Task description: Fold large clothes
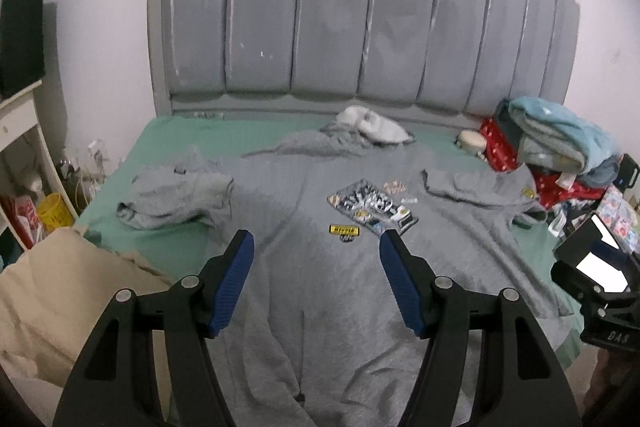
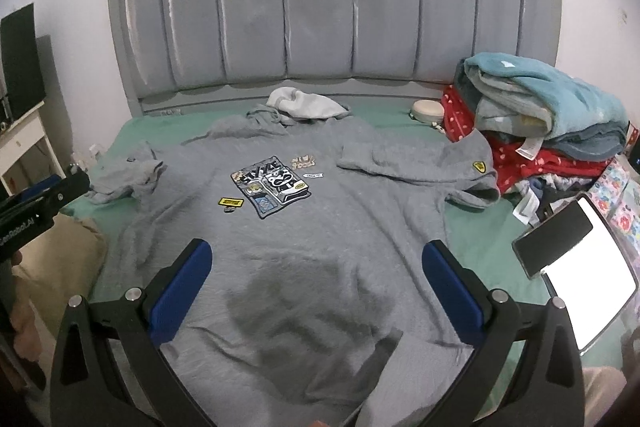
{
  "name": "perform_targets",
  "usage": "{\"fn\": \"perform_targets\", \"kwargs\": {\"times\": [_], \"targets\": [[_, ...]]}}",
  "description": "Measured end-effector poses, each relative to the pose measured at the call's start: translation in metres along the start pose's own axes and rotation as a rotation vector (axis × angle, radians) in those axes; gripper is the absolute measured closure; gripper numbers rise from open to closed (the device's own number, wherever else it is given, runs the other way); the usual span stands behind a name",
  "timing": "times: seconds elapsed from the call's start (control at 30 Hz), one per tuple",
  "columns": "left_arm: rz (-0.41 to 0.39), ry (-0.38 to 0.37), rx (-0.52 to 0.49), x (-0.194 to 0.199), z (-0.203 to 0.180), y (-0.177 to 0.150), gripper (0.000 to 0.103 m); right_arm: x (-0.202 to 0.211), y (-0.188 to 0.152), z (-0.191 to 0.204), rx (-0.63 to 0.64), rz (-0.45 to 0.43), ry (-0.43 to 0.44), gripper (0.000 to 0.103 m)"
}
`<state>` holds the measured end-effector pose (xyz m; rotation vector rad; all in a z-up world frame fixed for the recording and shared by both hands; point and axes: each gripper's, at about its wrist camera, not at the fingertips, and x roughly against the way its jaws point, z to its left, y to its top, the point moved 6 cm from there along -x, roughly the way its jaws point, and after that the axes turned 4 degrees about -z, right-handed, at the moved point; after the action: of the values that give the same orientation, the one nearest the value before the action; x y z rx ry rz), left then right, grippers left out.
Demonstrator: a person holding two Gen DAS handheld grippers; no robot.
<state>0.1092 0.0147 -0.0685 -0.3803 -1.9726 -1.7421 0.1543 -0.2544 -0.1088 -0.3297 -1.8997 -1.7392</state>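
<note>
- The grey hoodie point(image 2: 320, 227) lies face up on the bed point(image 2: 480, 251), its hood toward the headboard point(image 2: 320, 7) at twelve o'clock and its hem at six o'clock, nearest both grippers.
- The left gripper point(image 1: 316, 247) hangs over the lower body of the garment with its jaws wide apart and nothing between them; the right gripper point(image 2: 316, 259) does likewise, jaws spread and empty.
- I judge the step in hand to be the first pinch before a fold. It should go best if each gripper takes a single layered edge, hem corner or side seam, not the loose middle, where the fleece would just bunch.
- The left sleeve point(image 1: 176, 199) is crumpled at about ten o'clock and the right sleeve point(image 2: 420, 163) lies folded inward at two o'clock; flattening the rumpled one first should give a squarer fold.
- The printed patch point(image 2: 272, 191) sits at the centre of the chest and makes a handy line to fold about.
- Open green sheet shows at nine o'clock and along three o'clock, so there is some room to drag cloth sideways.
- At two to three o'clock a pile of blankets point(image 2: 540, 99) and a phone point(image 2: 552, 239) crowd the bed's edge; a wide swing of the right sleeve could snag them.
- At eight o'clock a beige cushion point(image 1: 60, 299) presses against the hoodie's side.
</note>
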Motion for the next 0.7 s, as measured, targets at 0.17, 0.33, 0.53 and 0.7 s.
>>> {"fn": "perform_targets", "kwargs": {"times": [0.17, 0.33, 0.53, 0.7], "targets": [[0.044, -0.013, 0.012, -0.024, -0.007, 0.004, 0.034, -0.025, 0.008, -0.005, 0.0, 0.008, 0.022, 0.0], [0.071, -0.007, -0.011, -0.052, -0.02, 0.015, 0.034, -0.051, 0.022, -0.006, 0.041, -0.002, 0.059, 0.0], [0.058, -0.011, -0.039, -0.097, -0.034, 0.038, 0.034, -0.081, 0.04, -0.007, 0.093, -0.019, 0.068, 0.0], [0.056, -0.03, -0.046, -0.136, -0.04, 0.053, 0.034, -0.117, 0.053, -0.015, 0.163, -0.022, 0.023, 0.0]]}}
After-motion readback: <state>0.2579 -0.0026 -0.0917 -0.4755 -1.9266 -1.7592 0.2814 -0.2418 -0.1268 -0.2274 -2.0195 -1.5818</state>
